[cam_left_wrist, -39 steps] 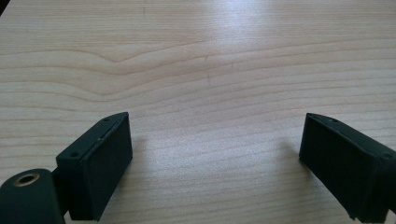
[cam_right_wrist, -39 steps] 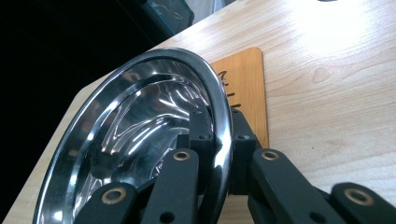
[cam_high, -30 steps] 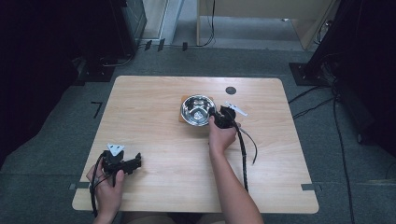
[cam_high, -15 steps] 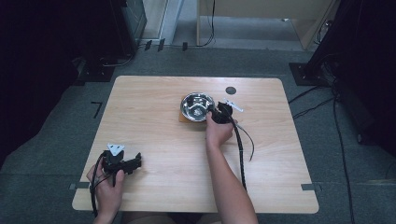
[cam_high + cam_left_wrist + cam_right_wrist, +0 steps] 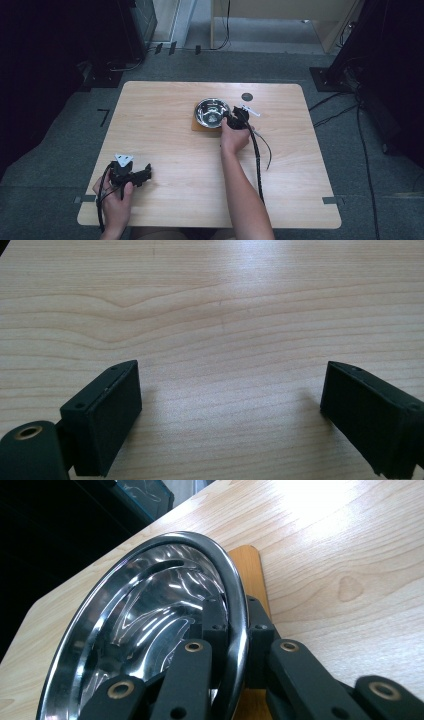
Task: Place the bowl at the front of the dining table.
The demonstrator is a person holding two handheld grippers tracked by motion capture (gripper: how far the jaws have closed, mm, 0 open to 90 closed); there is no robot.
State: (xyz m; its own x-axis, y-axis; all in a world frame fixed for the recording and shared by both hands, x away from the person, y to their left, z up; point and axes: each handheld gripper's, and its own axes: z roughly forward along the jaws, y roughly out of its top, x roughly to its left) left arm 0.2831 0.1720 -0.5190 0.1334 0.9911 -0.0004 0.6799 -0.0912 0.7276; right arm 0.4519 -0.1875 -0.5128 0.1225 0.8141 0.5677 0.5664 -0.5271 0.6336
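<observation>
Steel bowl (image 5: 211,112) sits on a thin brown wooden mat (image 5: 200,125), centre-rear of the table (image 5: 165,105). In the right gripper view the mat (image 5: 250,570) shows past the bowl's rim.

Right gripper (image 5: 234,120): at the bowl's right edge, held by the right hand (image 5: 235,140). In the right gripper view its jaws are closed onto the bowl (image 5: 150,610) rim, one inside, one outside, metal pinched between.

Left gripper (image 5: 131,175): rests on the table near the front-left corner, in the left hand (image 5: 116,200). In the left gripper view its jaws stand wide apart over bare wood (image 5: 220,315), nothing between them.

A small dark disc (image 5: 247,96) lies on the table behind the bowl, apart from it.
</observation>
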